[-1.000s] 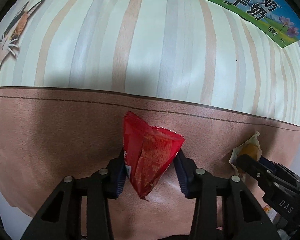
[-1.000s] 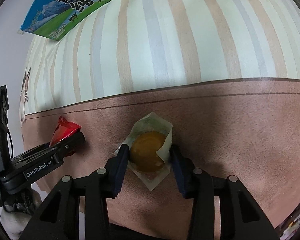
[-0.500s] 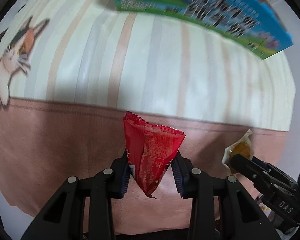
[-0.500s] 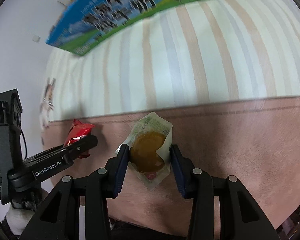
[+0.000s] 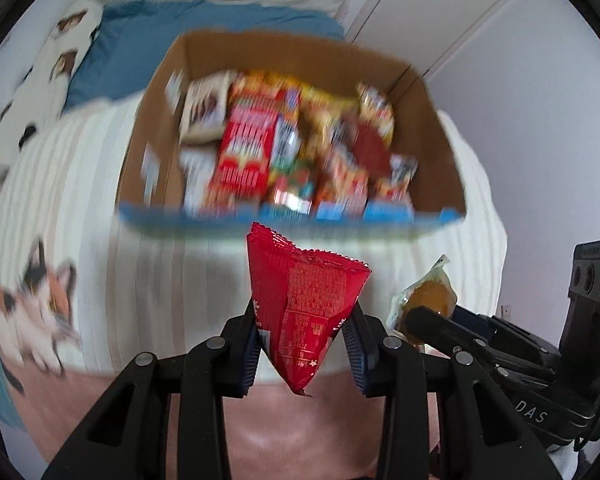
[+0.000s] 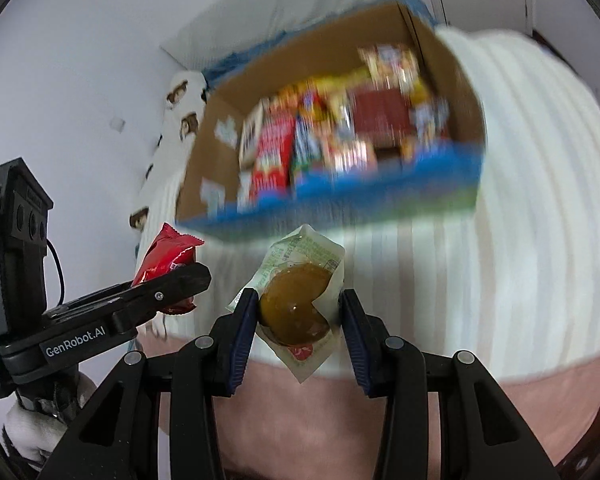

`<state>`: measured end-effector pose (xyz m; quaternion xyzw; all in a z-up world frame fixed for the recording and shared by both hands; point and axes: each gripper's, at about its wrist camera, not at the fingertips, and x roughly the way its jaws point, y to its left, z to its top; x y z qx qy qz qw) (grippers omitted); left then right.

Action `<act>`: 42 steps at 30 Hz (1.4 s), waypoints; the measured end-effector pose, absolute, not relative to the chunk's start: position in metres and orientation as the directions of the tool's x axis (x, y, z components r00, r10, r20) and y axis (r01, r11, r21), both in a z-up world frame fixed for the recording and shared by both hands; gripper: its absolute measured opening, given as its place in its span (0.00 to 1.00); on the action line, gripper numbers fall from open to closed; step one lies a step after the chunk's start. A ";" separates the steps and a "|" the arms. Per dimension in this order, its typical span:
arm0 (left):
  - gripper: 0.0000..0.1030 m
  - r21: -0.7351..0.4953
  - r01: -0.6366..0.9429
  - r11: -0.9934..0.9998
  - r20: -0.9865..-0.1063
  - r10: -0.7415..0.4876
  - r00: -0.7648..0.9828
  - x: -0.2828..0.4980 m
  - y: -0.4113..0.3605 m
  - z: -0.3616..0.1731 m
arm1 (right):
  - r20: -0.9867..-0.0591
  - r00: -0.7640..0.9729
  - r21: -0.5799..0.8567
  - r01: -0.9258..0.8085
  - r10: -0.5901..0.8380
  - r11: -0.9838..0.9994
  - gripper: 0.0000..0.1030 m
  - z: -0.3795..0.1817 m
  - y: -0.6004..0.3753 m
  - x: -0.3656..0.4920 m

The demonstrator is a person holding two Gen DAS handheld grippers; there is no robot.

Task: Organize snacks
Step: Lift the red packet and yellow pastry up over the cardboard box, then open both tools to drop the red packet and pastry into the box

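Box (image 5: 436,120) upper center already packed w/ snacks. Left tool (image 5: 304,344) pinching red packet (image 5: 304,304), right tool (image 6: 298,322) pinching clear-wrapped pastry (image 6: 296,308); both not yet dropped in.

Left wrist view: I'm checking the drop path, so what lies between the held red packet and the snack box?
Only a strip of striped cream blanket separates the red packet from the snack box; no loose item shows there in the left wrist view.
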<state>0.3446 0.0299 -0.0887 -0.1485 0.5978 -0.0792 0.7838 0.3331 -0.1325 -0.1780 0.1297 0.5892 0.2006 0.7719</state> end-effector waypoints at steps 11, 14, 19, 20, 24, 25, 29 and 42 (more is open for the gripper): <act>0.33 -0.207 -0.086 0.975 -0.963 -0.187 0.192 0.457 0.063 -0.103 | -0.915 0.222 0.308 -0.157 0.337 0.938 0.44 -0.167 -0.115 0.451; 0.33 -0.176 -0.105 0.979 -0.979 -0.162 0.124 0.471 0.071 -0.126 | -0.938 0.180 0.271 -0.157 0.297 0.950 0.44 -0.182 -0.113 0.468; 0.33 -0.121 -0.118 0.986 -0.993 -0.119 0.024 0.476 0.078 -0.162 | -0.964 0.105 0.225 -0.155 0.242 0.962 0.44 -0.215 -0.109 0.478; 0.33 -0.118 -0.123 0.985 -0.993 -0.118 0.005 0.477 0.079 -0.169 | -0.967 0.092 0.221 -0.153 0.237 0.963 0.44 -0.219 -0.109 0.477; 0.34 -0.133 -0.152 0.979 -0.988 -0.143 -0.058 0.475 0.084 -0.190 | -0.979 0.041 0.194 -0.136 0.201 0.971 0.44 -0.236 -0.109 0.475; 0.35 -0.133 -0.148 0.980 -0.987 -0.146 -0.075 0.474 0.083 -0.194 | -0.980 0.037 0.189 -0.130 0.195 0.973 0.44 -0.238 -0.109 0.476; 0.51 -0.143 -0.159 0.977 -0.979 -0.163 -0.125 0.468 0.081 -0.203 | -0.985 0.019 0.169 -0.140 0.173 0.976 0.90 -0.238 -0.104 0.479; 0.97 -0.133 -0.149 0.980 -0.991 -0.134 0.004 0.462 0.079 -0.176 | -0.993 0.086 0.063 -0.133 0.075 0.989 0.98 -0.223 -0.102 0.481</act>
